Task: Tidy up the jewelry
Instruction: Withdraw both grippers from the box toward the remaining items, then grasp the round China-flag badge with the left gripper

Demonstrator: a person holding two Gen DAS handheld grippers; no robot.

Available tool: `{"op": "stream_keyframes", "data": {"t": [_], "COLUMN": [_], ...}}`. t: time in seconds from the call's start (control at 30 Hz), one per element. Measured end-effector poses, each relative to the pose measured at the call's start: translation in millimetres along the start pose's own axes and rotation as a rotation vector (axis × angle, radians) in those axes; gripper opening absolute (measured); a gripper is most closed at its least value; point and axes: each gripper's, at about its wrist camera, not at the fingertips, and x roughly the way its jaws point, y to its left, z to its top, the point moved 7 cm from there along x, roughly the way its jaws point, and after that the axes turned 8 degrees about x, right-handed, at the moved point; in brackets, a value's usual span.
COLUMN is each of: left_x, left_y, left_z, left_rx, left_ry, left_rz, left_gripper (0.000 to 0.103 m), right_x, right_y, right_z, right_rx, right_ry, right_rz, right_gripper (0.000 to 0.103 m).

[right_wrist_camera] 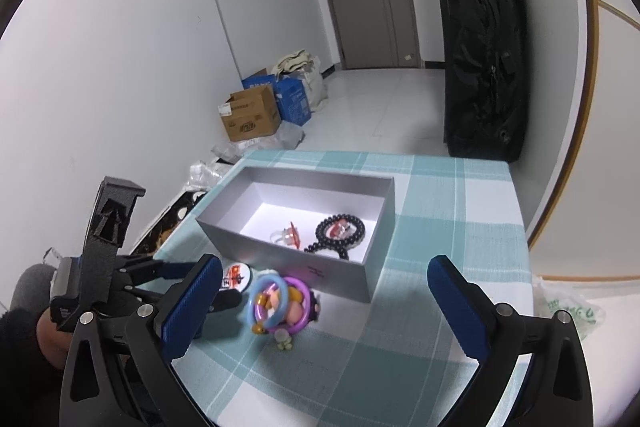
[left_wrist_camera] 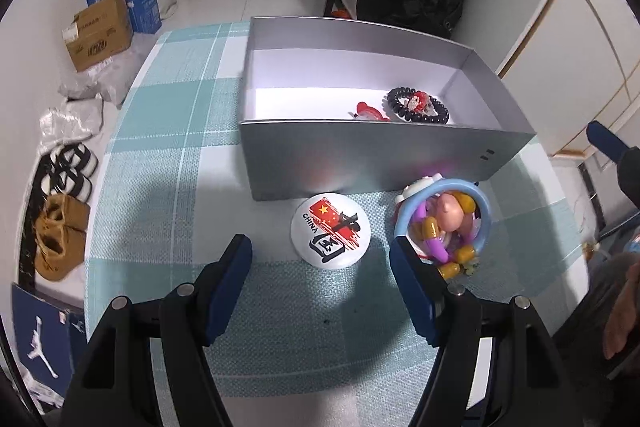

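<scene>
Left tongs [left_wrist_camera: 320, 275]: held apart with nothing between the pads; pointed steeply down at the desk [left_wrist_camera: 160, 147]; the round badge [left_wrist_camera: 331, 229] is seen just ahead of the gap, slightly toward the right-hand finger
Right tongs [right_wrist_camera: 324, 303]: spread as wide as they go and empty; held higher and further back, so that the whole work area is seen between the fingers
Badge: flat on the checked cloth, face up, just short of the near wall of the grey box [left_wrist_camera: 380, 159]; being round, it offers no long axis to line up with
Toy cluster [left_wrist_camera: 444, 223]: a blue ring with a purple band and yellow beads around a small figure; it lies just right of the badge, and the left tongs' right-hand finger [left_wrist_camera: 412, 291] is seen overlapping its near edge; whether contact is made cannot be told
Box contents: a black bead bracelet [left_wrist_camera: 418, 105] and a red piece [left_wrist_camera: 370, 111] already lie on the white floor toward the right end; the left end is bare
Nearer hand: the left is judged nearer to both loose pieces; the right is well apart from them
Deciding relation: the badge lies ahead and low, the box straight beyond it; a flat disc is judged hard to pinch from above, so an edge-on grip would be needed
Risk: the cluster may be nudged as the tongs are brought together
</scene>
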Motion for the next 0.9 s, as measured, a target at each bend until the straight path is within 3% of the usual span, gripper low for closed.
{"op": "stream_keyframes", "data": {"t": [0.2,0.43,0.6,0.9], "left_x": [3,2,3,-1], "left_y": [-5,-8,-11,-5], "left_z": [-2,0,0,1], "left_rx": [0.081,0.109,0.117,0.032], "left_ry": [-0.003,-0.017,-0.015,-0.022], "left_rz": [0.059,0.059,0.046,-0.035], "left_gripper": [0.065,0.037,0.037,0.037], "right_x": [-2,-6,-6,-5], "right_y": [-6,-8,-8,-3], "right_z": [-7,-12,-16,-27], "right_rx": [0.027,0.045,0.051,0.064], "right_ry": [0.018,0.025,0.039,0.079], "right_rz": [-0.004,-0.006,-0.01,0.025], "right_gripper": [0.103,0.103,0.103,0.103]}}
